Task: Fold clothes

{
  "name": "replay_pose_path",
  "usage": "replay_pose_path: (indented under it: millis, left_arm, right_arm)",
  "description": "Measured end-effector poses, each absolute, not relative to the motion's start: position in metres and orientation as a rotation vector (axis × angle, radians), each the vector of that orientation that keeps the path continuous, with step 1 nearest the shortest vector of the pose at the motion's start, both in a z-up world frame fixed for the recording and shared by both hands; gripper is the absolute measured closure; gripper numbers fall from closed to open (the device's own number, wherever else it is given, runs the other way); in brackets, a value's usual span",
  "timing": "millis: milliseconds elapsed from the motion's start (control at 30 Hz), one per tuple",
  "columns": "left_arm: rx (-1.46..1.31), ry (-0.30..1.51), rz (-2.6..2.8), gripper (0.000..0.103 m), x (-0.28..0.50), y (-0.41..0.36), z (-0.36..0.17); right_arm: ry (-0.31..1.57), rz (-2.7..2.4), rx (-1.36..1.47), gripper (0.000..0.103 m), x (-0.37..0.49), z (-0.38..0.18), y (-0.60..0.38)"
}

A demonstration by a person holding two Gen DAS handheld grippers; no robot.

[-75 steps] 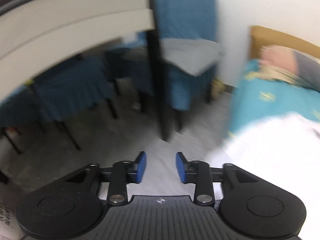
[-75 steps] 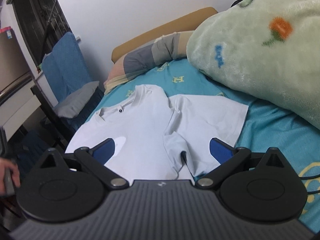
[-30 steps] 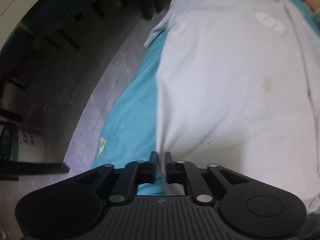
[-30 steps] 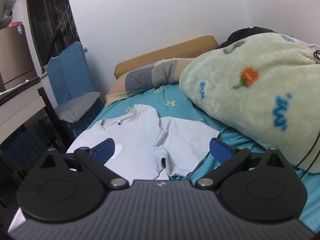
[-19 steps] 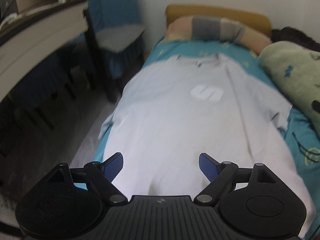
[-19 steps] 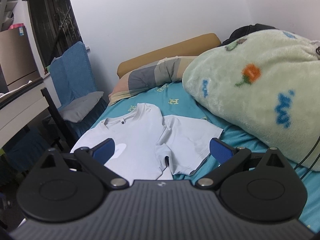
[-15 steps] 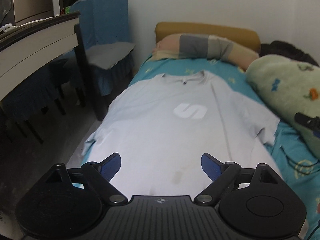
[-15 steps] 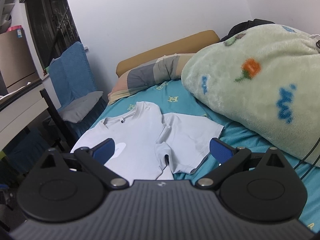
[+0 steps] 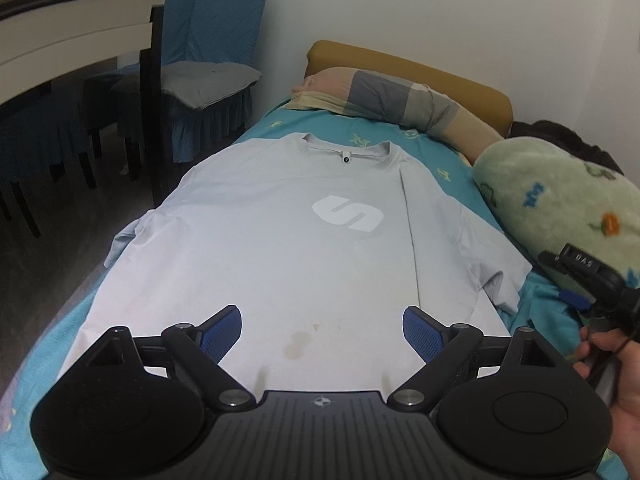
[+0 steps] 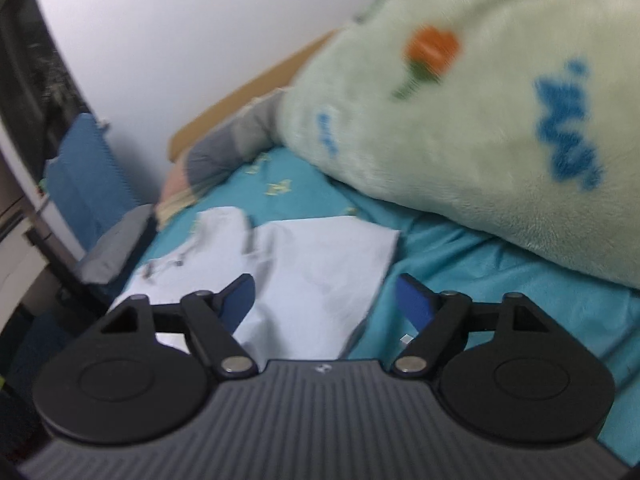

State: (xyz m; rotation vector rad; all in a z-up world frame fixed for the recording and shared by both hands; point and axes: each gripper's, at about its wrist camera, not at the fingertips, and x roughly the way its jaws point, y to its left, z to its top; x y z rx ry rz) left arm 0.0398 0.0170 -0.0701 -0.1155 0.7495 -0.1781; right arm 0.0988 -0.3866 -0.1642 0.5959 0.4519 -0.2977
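Note:
A pale grey T-shirt with a white S logo lies flat, front up, on the teal bed sheet, collar toward the headboard. My left gripper is open above the shirt's hem with nothing between its fingers. The right view is blurred; there my right gripper hovers over the shirt's right sleeve, its jaws closing, the sleeve edge showing between the blue pads but not pressed. In the left wrist view a hand holds the right gripper's handle at the right edge.
A bulky green fleece blanket fills the bed's right side close to the sleeve. A striped pillow lies at the headboard. Left of the bed stand a blue-covered chair and a dark-legged table over the floor.
My left gripper let go of the shirt's hem edge, opened wide and tipped up to face along the shirt. My right gripper dropped toward the right sleeve and its jaws narrowed.

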Motion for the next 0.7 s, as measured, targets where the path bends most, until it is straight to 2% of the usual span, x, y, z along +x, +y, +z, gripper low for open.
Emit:
replay_pose_path:
  millis: [133,233,300,367,600,700]
  left_arm:
    - [-0.160,0.755,-0.175,0.013,0.059,0.023,-0.080]
    - [-0.153,0.737,-0.195,0.013,0.073,0.020,-0.088]
    - [-0.143,0.726,-0.197,0.013,0.082,0.020,-0.094]
    - [-0.151,0.728,-0.195,0.013,0.092,0.021,-0.101]
    - [-0.187,0.777,-0.210,0.014,0.111,0.021,-0.123]
    - [-0.171,0.771,-0.231,0.014,0.108,0.017,-0.124]
  right_arm:
    - [0.519,-0.307,0.586,0.031,0.138,-0.192,-0.402]
    - [0.545,-0.283,0.527,0.034,0.169,-0.207,-0.399]
    - [0.572,-0.262,0.469,0.052,0.189,-0.213,-0.394]
    - [0.560,-0.251,0.345,0.091,0.201,-0.208,-0.385]
    - [0.368,-0.292,-0.009,0.096,0.232,-0.135,-0.371]
    - [0.364,-0.364,-0.120,0.096,0.257,-0.112,-0.383]
